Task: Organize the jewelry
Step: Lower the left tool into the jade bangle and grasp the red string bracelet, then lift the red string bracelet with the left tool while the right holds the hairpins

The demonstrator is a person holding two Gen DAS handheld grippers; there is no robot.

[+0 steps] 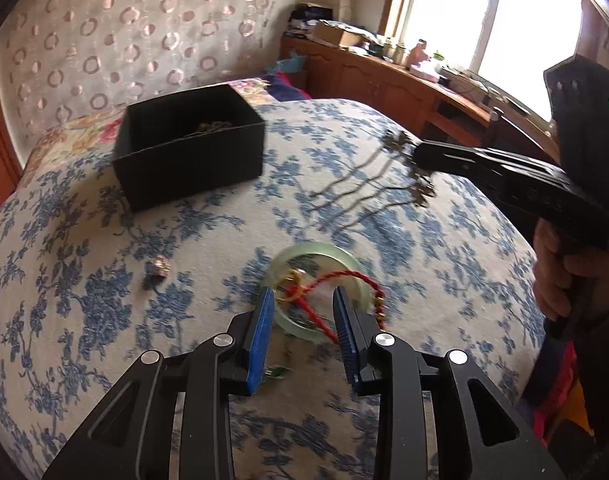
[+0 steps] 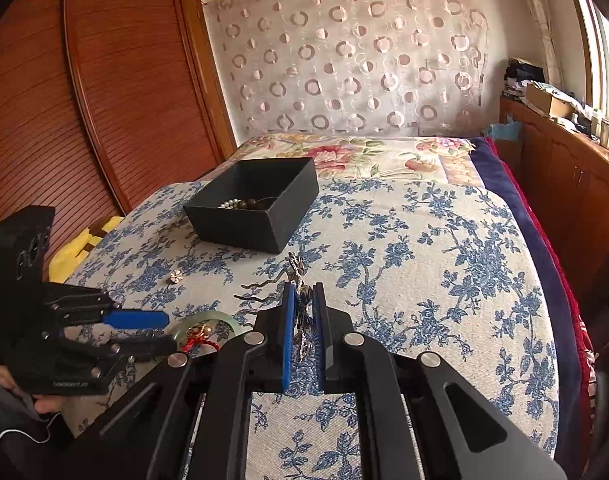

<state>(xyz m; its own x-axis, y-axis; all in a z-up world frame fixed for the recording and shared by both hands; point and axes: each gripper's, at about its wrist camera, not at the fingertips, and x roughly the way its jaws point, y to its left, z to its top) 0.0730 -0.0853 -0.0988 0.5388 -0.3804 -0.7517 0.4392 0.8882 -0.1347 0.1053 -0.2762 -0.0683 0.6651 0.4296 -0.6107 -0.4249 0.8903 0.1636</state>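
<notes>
A pale green jade bangle point(image 1: 304, 250) lies on the blue-flowered bedspread point(image 1: 444, 260), with a red cord point(image 1: 336, 278) and a gold ring point(image 1: 292, 280) on it. My left gripper point(image 1: 304, 300) hangs over it, its blue pads point(image 1: 260, 332) a little apart and straddling the bangle's middle; I see no pad pressing. My right gripper point(image 2: 303, 292) is shut on a silver ornament with dark wavy prongs point(image 2: 300, 270), held above the bed. From the left wrist view that right gripper point(image 1: 418, 156) carries the ornament point(image 1: 400, 140) at right. In the right wrist view the left gripper point(image 2: 170, 332) and bangle point(image 2: 220, 317) show at lower left.
An open black box point(image 1: 192, 156) point(image 2: 256, 216) with bead strands inside sits at the far side of the bed. A small flower-shaped piece point(image 1: 160, 268) point(image 2: 175, 277) lies loose on the bedspread. A wooden cabinet point(image 1: 384, 80) runs along the right; a wardrobe point(image 2: 104, 100) stands left.
</notes>
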